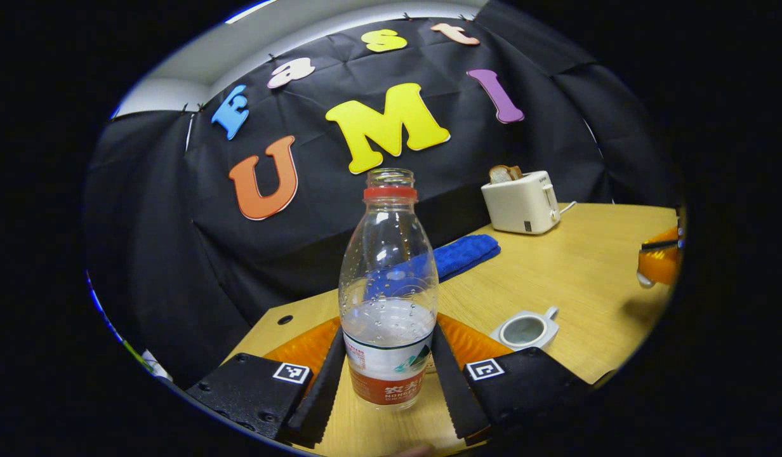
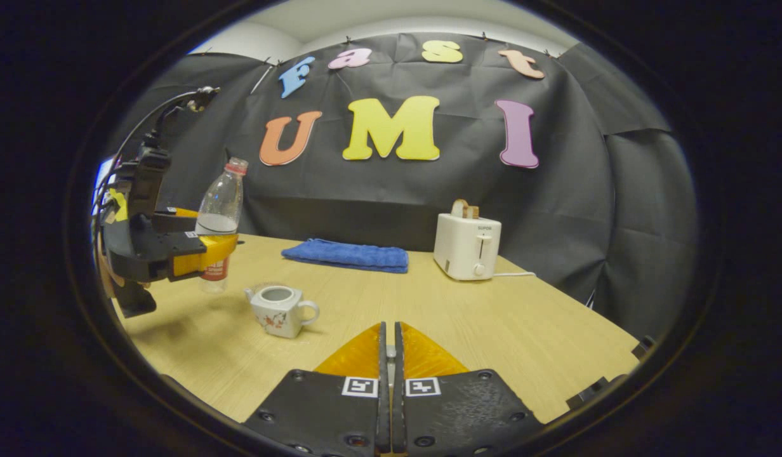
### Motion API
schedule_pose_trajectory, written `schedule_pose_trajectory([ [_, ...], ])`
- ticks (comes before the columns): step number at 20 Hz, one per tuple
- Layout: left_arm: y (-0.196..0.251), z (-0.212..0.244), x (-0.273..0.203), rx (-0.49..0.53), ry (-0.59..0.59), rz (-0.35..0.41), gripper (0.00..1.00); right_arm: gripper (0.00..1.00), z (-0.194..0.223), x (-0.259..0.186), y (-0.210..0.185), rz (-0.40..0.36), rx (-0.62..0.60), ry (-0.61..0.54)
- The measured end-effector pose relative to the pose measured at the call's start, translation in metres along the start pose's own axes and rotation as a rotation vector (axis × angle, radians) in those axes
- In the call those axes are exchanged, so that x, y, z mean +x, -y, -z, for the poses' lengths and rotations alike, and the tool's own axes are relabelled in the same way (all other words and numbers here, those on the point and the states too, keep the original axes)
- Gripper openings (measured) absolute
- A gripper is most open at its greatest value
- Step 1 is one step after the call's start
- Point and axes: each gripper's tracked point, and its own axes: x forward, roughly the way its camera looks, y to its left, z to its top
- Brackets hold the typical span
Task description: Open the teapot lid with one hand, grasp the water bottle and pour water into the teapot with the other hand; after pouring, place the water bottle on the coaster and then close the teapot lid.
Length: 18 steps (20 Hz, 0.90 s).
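Currently the water bottle point(image 1: 388, 298) stands upright, uncapped and partly filled, clamped at its label between the two fingers of the left hand-held gripper point(image 1: 387, 374). In the right gripper view the same bottle point(image 2: 219, 216) appears lifted slightly or just resting at the desk's point(image 2: 429, 317) left edge; which one cannot be determined. The teapot point(image 2: 278, 309) sits on the desk just beside the bottle, its mouth open and no lid on it, so the lid-opening step is judged complete and the bottle grasp achieved.

Remaining steps: pour into the teapot, set the bottle on the coaster, refit the lid.

The right hand-held gripper point(image 2: 389, 362) has its fingers together; a small object may be pinched between them, possibly the lid, but this cannot be confirmed.

The left gripper view looks down into the teapot point(image 1: 525, 329) and shows the water level clearly. The right gripper view shows the left hand-held gripper point(image 2: 204, 251) from outside. A blue cloth point(image 2: 348, 255) and toaster point(image 2: 467, 246) stand farther back.
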Motion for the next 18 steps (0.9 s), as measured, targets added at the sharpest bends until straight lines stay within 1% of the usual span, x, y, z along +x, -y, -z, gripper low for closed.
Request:
schedule_pose_trajectory([
  [4,0.002,-0.001,0.016,-0.154,0.002,0.017,0.75,0.01,-0.003,-0.007,-0.011,-0.037,0.004,0.002],
  [6,0.005,-0.006,0.026,-0.201,0.024,0.028,0.76,0.01,-0.004,-0.009,-0.017,-0.057,-0.003,0.008],
  [8,0.005,-0.012,0.039,-0.235,0.049,0.026,0.76,0.01,-0.006,-0.011,-0.014,-0.041,-0.015,0.021],
  [9,0.011,-0.010,0.046,-0.260,0.044,0.036,0.76,0.01,-0.005,-0.012,-0.013,-0.036,-0.018,0.024],
  [12,0.019,-0.008,0.062,-0.280,0.038,0.037,0.76,0.01,-0.002,-0.011,-0.018,-0.046,-0.020,0.024],
  [15,0.027,-0.011,0.069,-0.293,0.059,0.058,0.78,0.01,0.004,-0.007,-0.019,-0.048,-0.037,0.013],
  [18,0.024,-0.005,0.076,-0.280,0.054,0.040,0.78,0.01,0.014,-0.003,-0.021,-0.055,-0.036,-0.014],
])
